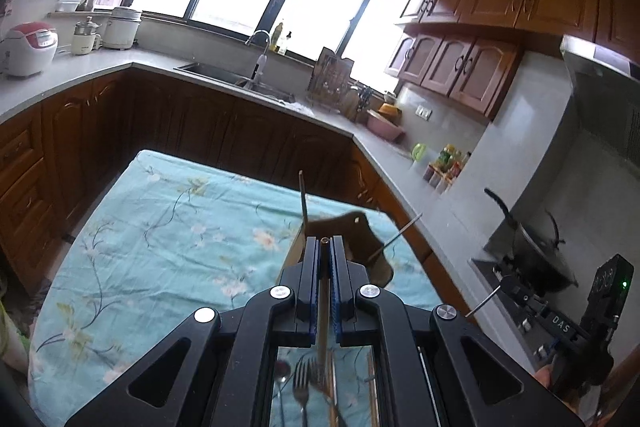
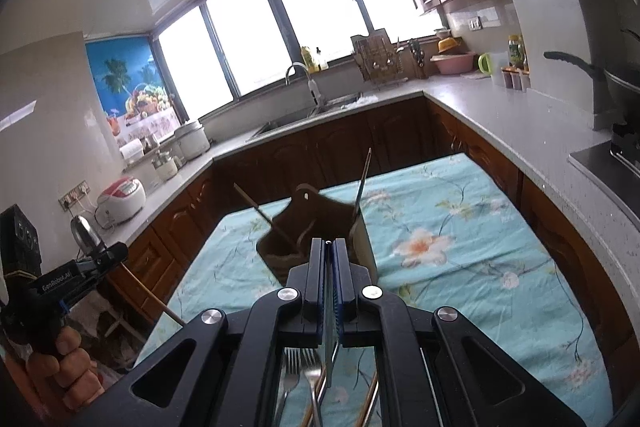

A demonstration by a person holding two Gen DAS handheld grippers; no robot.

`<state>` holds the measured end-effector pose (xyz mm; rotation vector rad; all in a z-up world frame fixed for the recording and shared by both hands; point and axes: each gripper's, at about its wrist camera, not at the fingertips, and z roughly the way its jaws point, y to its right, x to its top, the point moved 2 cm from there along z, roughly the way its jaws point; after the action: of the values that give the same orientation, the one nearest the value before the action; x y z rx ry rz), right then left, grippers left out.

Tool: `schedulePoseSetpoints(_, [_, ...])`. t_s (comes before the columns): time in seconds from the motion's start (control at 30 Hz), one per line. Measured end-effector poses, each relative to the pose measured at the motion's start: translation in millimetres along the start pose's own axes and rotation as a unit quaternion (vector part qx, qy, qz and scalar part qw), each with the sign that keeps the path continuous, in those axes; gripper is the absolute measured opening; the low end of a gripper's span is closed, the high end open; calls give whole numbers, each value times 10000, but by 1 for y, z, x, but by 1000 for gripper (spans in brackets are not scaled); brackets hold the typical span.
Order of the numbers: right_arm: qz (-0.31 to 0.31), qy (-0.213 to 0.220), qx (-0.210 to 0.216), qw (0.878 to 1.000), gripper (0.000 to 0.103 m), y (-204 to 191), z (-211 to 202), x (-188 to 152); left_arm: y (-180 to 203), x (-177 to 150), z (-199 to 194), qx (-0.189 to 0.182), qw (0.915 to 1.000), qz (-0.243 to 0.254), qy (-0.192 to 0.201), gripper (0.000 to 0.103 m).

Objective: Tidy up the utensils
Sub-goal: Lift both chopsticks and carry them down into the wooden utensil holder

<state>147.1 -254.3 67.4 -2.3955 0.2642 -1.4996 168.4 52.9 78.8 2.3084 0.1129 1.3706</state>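
Wooden chopstick [image 1: 322, 311] is sitting clenched in the left gripper [image 1: 325, 241], a metal utensil [image 2: 329, 339] in the right gripper [image 2: 328, 242]; both should be lowering upright into the brown holder [image 2: 320, 227] waiting at twelve o'clock.

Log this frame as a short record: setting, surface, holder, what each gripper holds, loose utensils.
setting: kitchen, table by the counter
surface: floral blue tablecloth
holder: brown utensil holder on the cloth, two utensils standing in it
left gripper: shut on a wooden chopstick
right gripper: shut on a thin metal utensil, type unclear
loose utensils: forks on the cloth beneath the grippers
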Motion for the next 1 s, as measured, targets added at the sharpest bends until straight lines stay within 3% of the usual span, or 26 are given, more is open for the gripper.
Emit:
schedulePoseSetpoints(0.57, [111,791,82,9968,3,-3,33,84,-11,48,84,15,9982,-227,563,4])
schedulePoseSetpoints(1.0, [241,777,-84,9967,3,16,83,91,-37,47,166,156,9966,-646,488,4])
